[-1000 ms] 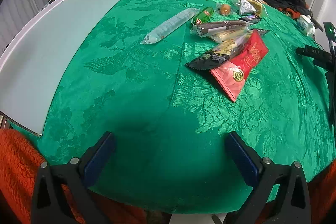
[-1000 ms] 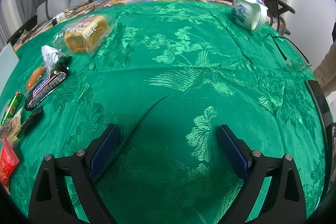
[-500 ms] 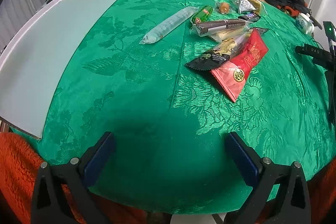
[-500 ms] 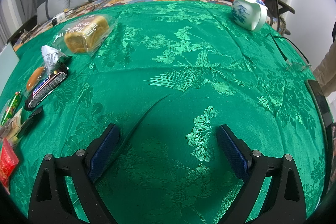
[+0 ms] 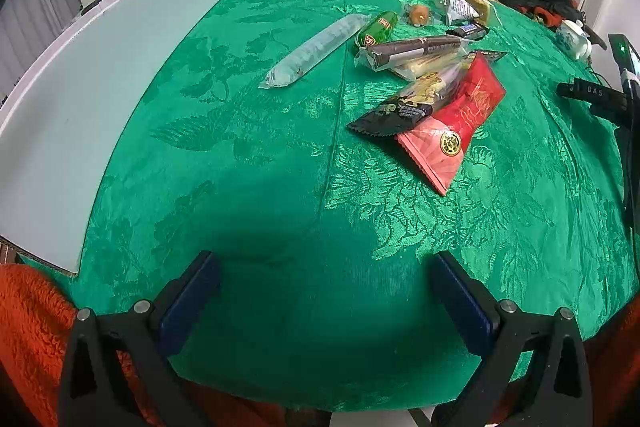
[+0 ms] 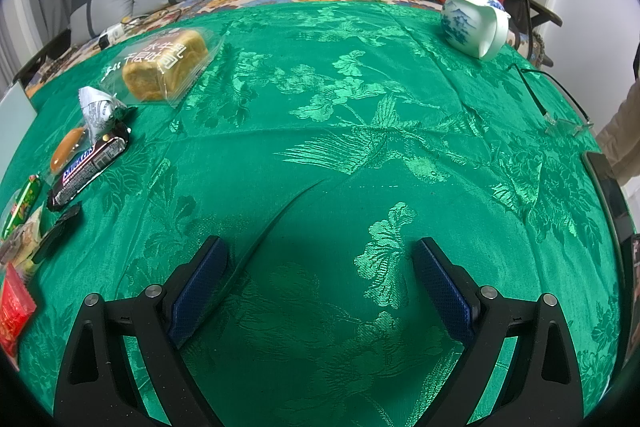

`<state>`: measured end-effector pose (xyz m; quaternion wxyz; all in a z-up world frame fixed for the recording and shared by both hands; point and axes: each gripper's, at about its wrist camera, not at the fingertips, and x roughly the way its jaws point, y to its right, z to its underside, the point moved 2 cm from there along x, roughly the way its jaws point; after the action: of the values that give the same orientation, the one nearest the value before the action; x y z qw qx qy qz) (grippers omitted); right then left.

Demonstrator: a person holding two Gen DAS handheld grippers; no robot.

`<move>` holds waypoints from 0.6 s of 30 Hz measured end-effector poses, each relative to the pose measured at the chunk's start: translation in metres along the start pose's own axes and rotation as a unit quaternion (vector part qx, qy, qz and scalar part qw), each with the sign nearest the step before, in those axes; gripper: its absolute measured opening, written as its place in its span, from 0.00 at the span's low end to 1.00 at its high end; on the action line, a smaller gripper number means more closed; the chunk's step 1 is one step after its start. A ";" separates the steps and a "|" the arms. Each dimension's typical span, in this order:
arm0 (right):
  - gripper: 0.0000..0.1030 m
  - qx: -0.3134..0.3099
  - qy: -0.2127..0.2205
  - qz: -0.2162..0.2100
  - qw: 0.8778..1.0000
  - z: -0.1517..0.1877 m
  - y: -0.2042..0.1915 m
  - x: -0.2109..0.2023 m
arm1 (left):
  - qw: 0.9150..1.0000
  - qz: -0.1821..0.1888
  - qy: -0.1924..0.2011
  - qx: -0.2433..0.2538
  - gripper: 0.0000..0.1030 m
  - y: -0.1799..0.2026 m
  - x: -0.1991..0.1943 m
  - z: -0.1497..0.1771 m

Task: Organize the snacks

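Cloth (image 5: 260, 187) lies bare under both spread, empty claws (image 5: 326, 297) (image 6: 320, 279); snacks (image 5: 432, 95) well ahead.

left wrist: low, table-edge, forward | right wrist: same | shared: Snickers bar (image 5: 468, 30) (image 6: 86, 167)

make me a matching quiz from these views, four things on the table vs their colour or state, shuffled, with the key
Things:
1. teapot
2. bread loaf
3. flat snack packet
4. left tool

Descriptions:
A. red with a gold emblem
B. open, holding nothing
C. white with blue painting
D. sealed in a clear wrapper

Pairs: 1-C, 2-D, 3-A, 4-B
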<state>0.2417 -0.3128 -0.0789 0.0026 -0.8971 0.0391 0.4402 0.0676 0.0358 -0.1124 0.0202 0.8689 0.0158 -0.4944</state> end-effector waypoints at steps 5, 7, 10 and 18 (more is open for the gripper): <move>0.94 0.000 0.000 0.000 1.000 0.000 0.000 0.000 | 1.000 -0.005 0.006 -0.009 1.00 0.000 0.002 -0.002; 0.94 0.000 0.000 0.000 1.000 0.000 0.000 0.000 | 1.000 -0.006 0.008 -0.009 1.00 0.001 0.002 -0.003; 0.94 0.000 0.000 0.000 1.000 0.000 -0.001 0.000 | 1.000 -0.005 0.008 -0.008 1.00 0.000 0.002 -0.003; 0.94 0.000 0.000 0.000 1.000 0.000 0.000 0.000 | 1.000 0.003 -0.006 0.003 1.00 -0.001 0.003 -0.005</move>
<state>0.2419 -0.3127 -0.0789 0.0023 -0.8971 0.0393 0.4401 0.0729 0.0374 -0.1123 0.0192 0.8662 0.0117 -0.4992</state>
